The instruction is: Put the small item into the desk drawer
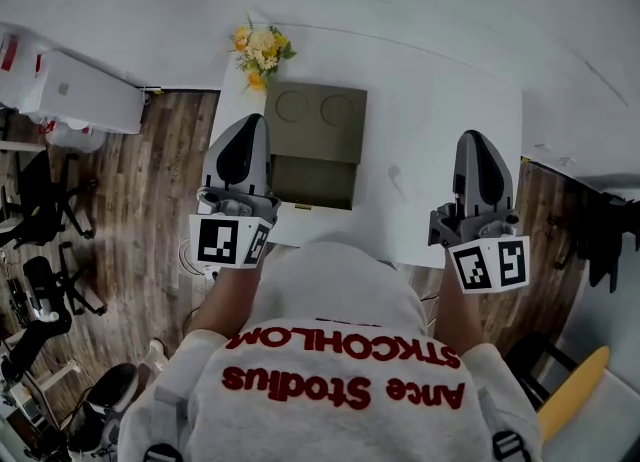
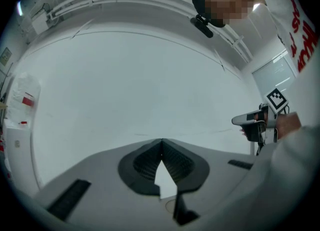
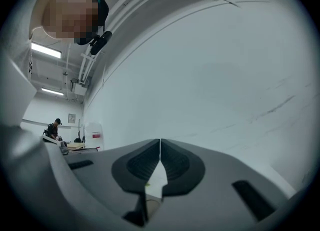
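**Fig. 1. Both grippers raised and empty in front of the open desk drawer**

The small item is not certain. The best candidate is one tiny pale object [image 1: 300,207] on the white desk top [image 1: 440,120], just at the front edge of the olive-green box-shaped drawer unit [image 1: 316,120]; it is too small to identify. The unit's drawer [image 1: 313,180] appears pulled out toward the person and looks empty.

The left gripper [image 1: 250,125] and right gripper [image 1: 476,138] are held above the near desk edge. Each has its jaws closed tip to tip with nothing between them (both gripper views face bare wall).

The step in hand is probably the approach and pick-up. The nearer gripper should:

- tip down toward the desk;
- part its jaws before arrival;
- descend straight over the object, clear of the drawer front;
- close lightly.

Count:

- one candidate item;
- one drawer unit, with two round recesses in its top;
- one open drawer;
- one bunch of yellow and white flowers [image 1: 260,50] behind the unit;
- two grippers.
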The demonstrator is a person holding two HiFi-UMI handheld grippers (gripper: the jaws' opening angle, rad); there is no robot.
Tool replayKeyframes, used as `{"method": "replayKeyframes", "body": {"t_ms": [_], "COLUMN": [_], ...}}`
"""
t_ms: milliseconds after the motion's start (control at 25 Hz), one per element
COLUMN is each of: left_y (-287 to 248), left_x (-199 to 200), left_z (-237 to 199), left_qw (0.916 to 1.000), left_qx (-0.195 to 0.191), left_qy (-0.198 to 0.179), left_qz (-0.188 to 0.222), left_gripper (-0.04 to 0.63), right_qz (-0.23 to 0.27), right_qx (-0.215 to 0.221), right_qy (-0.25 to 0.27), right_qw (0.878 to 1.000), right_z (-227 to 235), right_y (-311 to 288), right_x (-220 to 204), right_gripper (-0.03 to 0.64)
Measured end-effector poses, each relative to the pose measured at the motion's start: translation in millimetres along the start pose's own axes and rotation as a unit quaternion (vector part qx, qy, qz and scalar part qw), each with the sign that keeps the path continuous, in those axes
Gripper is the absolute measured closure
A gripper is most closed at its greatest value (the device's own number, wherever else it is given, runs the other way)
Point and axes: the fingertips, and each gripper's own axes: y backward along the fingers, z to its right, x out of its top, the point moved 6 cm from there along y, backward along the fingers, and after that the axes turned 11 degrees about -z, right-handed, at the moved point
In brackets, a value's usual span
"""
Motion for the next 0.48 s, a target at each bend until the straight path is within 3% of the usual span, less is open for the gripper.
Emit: {"method": "replayKeyframes", "body": {"t_ms": [480], "left_y": [-38], "left_x": [-58], "left_z": [21], "left_qw": [0.995], "left_qx": [-0.071], "left_qy": [0.014], "left_qz": [-0.069], "left_gripper": [0.588], "right_qz": [-0.107], "right_qx": [-0.044], "right_qy": [-0.03], "right_qw": [0.993], "right_z": [19], "right_y": [-3], "right_x": [-72], "right_gripper": [0.607]}}
